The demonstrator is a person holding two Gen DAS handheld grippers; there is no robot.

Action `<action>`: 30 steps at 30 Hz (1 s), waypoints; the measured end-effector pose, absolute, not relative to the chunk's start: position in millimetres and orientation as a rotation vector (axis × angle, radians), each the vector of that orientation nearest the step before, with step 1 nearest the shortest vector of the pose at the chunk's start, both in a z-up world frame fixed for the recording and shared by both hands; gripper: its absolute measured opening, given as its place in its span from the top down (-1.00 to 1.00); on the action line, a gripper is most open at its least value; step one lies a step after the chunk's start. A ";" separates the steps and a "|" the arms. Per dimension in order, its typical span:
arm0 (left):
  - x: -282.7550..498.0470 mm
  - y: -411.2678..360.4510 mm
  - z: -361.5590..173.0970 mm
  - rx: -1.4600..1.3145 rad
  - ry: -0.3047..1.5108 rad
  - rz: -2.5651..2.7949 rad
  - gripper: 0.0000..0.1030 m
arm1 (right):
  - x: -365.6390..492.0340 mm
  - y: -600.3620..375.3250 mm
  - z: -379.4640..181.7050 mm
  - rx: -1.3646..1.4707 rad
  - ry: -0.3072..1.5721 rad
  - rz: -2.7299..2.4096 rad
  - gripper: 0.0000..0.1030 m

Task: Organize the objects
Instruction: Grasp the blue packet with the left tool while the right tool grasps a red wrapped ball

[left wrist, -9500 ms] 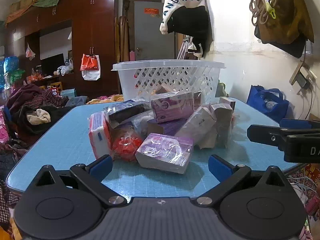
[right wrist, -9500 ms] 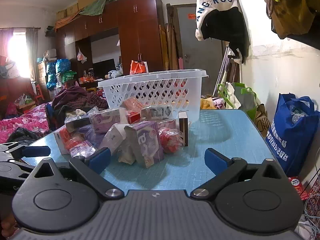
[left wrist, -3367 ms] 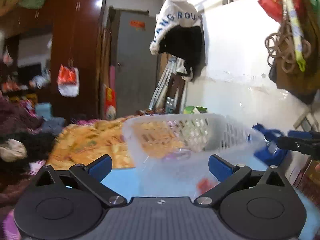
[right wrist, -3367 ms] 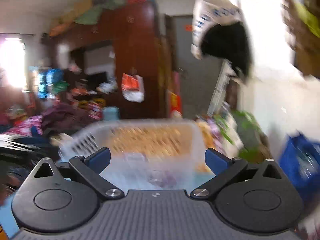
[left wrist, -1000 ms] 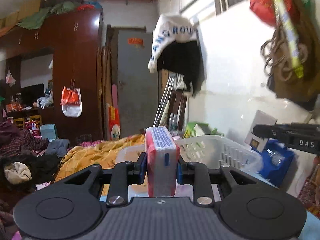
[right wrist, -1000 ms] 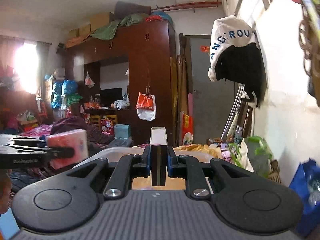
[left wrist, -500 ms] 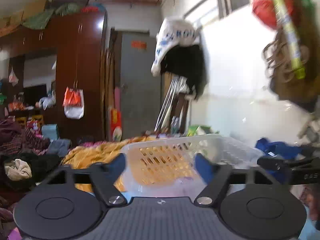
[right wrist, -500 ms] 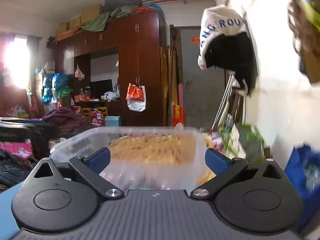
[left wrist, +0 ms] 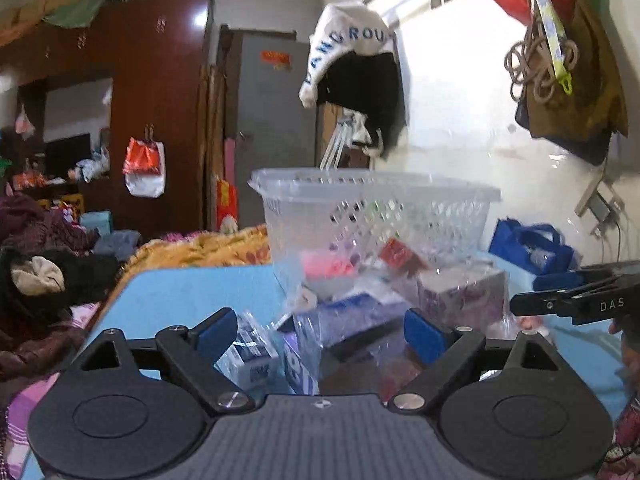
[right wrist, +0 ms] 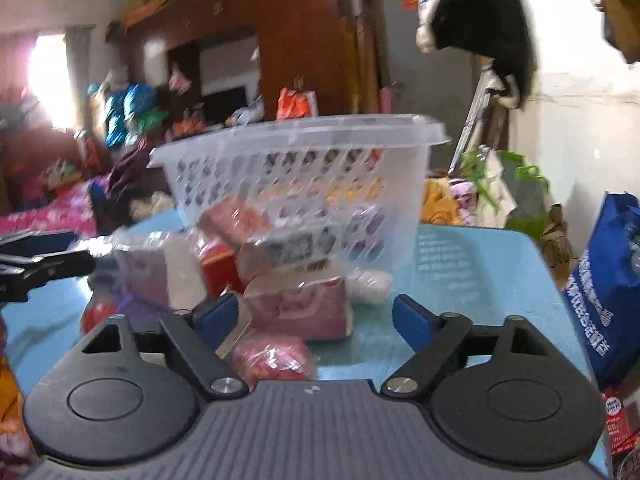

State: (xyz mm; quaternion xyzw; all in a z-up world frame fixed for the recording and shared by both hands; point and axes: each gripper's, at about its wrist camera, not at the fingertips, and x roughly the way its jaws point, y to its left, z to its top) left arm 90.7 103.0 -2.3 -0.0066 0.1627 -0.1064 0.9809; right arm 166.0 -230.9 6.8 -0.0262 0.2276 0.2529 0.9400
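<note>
A white slotted plastic basket (left wrist: 372, 216) stands on the blue table (left wrist: 192, 292); it also shows in the right wrist view (right wrist: 304, 184), with some packets inside. A pile of wrapped packets and boxes (left wrist: 360, 320) lies in front of it. My left gripper (left wrist: 320, 334) is open and empty, low over the near packets. My right gripper (right wrist: 316, 318) is open and empty, just above a purple boxed packet (right wrist: 300, 308) and a red wrapped packet (right wrist: 276, 360). Each gripper shows in the other's view, the right one (left wrist: 580, 300) and the left one (right wrist: 44, 264). Both views are blurred.
A blue shopping bag (right wrist: 608, 292) stands off the table's right side. A bed with an orange blanket (left wrist: 200, 248) lies behind the table. Clothes hang on the wall at right (left wrist: 352, 76). A dark wardrobe (left wrist: 132, 120) stands at the back.
A second ago each gripper held an item above the basket. Both opened and are now empty. Both have dropped down and back to the pile on the table.
</note>
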 end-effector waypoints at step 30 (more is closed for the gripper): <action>87.6 90.7 0.2 0.046 0.279 -0.246 -0.26 | 146.9 -236.6 -4.5 -0.043 0.452 0.565 0.02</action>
